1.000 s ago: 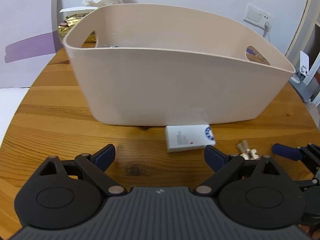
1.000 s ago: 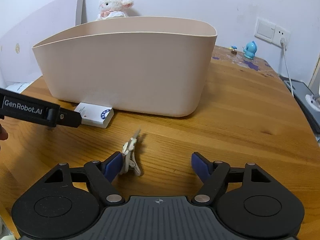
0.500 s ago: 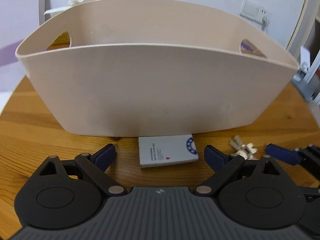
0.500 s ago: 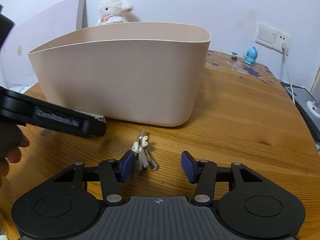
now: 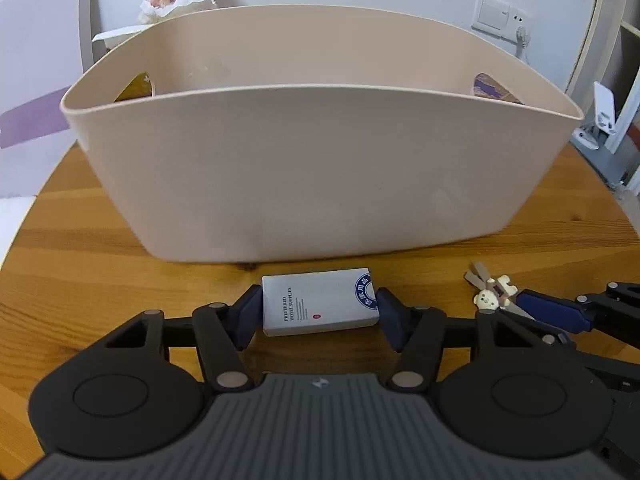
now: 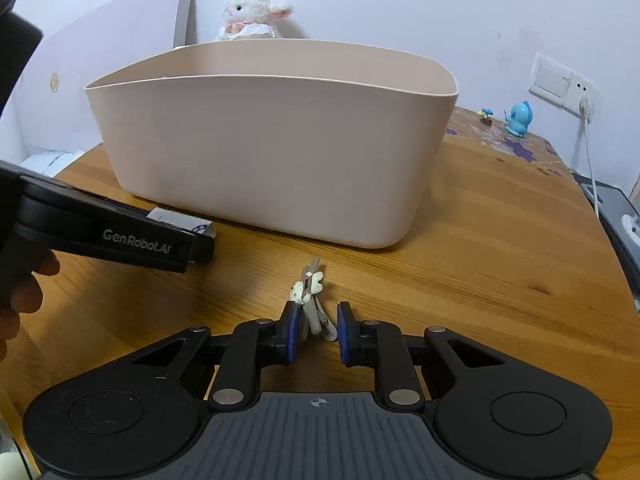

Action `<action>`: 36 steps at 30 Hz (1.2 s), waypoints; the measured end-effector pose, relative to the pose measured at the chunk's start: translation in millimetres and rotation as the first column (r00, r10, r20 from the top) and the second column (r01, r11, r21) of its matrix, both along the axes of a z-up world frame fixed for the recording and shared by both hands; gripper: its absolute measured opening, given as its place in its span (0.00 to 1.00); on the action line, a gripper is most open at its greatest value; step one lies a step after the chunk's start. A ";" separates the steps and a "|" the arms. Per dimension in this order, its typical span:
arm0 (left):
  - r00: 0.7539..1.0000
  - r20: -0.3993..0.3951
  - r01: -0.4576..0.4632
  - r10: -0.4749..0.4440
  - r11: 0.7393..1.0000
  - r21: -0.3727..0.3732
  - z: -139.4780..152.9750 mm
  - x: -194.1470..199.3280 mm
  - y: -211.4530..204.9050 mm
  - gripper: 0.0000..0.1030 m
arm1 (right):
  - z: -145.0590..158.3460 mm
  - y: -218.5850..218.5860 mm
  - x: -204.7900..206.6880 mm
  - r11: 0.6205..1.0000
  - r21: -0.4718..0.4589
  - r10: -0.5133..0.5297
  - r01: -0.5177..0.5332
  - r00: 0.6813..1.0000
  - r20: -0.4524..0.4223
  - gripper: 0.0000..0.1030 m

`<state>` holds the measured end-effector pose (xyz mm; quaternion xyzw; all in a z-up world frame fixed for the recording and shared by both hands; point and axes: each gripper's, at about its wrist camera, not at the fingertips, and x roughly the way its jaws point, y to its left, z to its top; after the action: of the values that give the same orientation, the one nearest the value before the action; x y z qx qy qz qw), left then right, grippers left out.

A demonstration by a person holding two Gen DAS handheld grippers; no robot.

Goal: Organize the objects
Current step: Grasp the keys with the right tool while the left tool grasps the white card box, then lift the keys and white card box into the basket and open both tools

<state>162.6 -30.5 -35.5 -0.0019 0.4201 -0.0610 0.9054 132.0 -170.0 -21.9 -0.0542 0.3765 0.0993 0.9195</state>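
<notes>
White box (image 5: 318, 306) "PREFERRED HOTEL SUPPLIES", L gripper (image 5: 318, 312) "GenRobot.AI"

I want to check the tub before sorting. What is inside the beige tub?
Only the upper inner wall of the beige tub and its two handle holes show, with nothing against them. The near wall hides the bottom, so whatever lies there cannot be seen.

Domestic room: round wooden table (image 6: 500, 240) against a white wall, plush lamb (image 6: 250, 12), wall switch and socket (image 6: 560, 82), small blue figurine (image 6: 519, 119).
</notes>
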 end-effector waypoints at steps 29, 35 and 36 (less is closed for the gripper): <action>0.961 0.275 -0.017 0.011 1.000 0.019 102.8 -65.3 36.6 0.61 | 107.5 -18.2 -67.9 0.995 0.099 -0.051 0.021 0.948 0.313 0.18; 0.947 0.320 -0.019 0.004 0.999 0.044 122.1 -48.4 38.9 0.61 | 121.6 -18.6 -45.7 0.993 0.117 -0.062 0.022 0.932 0.358 0.18; 0.946 0.324 -0.019 0.002 0.999 0.049 124.5 -44.6 38.8 0.61 | 123.6 -18.5 -42.1 0.993 0.118 -0.064 0.023 0.929 0.364 0.18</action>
<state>117.9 8.3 88.9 0.0292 0.2671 -0.0450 0.9622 89.9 -188.5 101.6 -0.0121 0.1930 0.0879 0.9772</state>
